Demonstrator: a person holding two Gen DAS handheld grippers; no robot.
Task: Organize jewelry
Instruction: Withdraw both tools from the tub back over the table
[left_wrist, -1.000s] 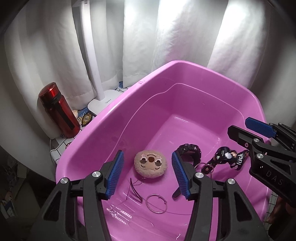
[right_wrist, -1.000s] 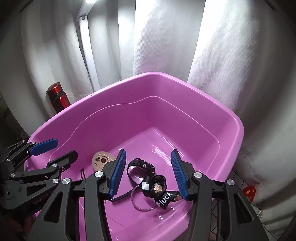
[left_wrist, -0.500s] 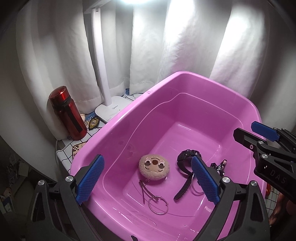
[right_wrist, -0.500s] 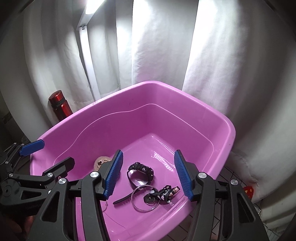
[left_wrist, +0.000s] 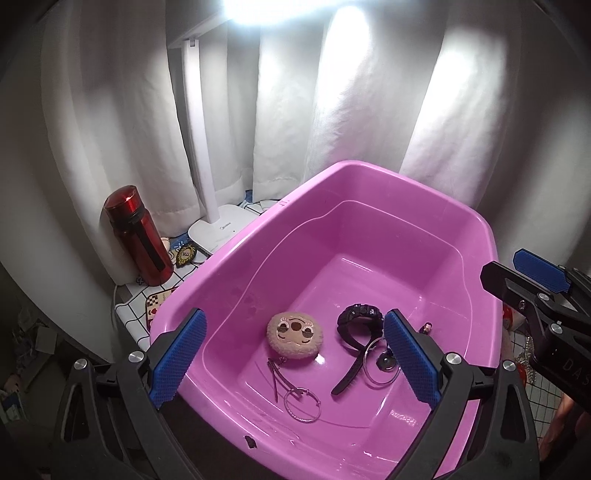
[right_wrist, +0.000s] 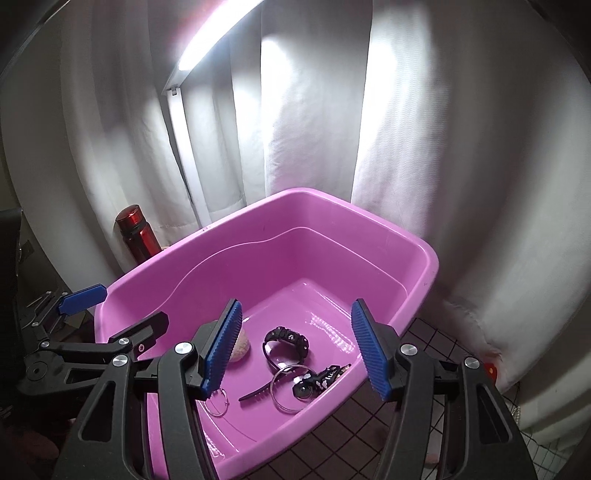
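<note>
The right claw's (right_wrist: 295, 345) blue ribbed pad (right_wrist: 221, 347) hides most of the round beige plush charm (right_wrist: 242, 344), and the small black keychain charm's (right_wrist: 323, 374) lettering is unreadable.

Black left gripper (left_wrist: 293, 360), blue ribbed pads (left_wrist: 177, 360), silver screws (left_wrist: 136, 356)

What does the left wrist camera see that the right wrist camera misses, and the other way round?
Only the left wrist view shows the white lamp base and the plush charm's face. Only the right wrist view shows the lit lamp bar and dark tiled surface before the tub. Both show the pink tub, black watch, silver rings and red bottle.
</note>
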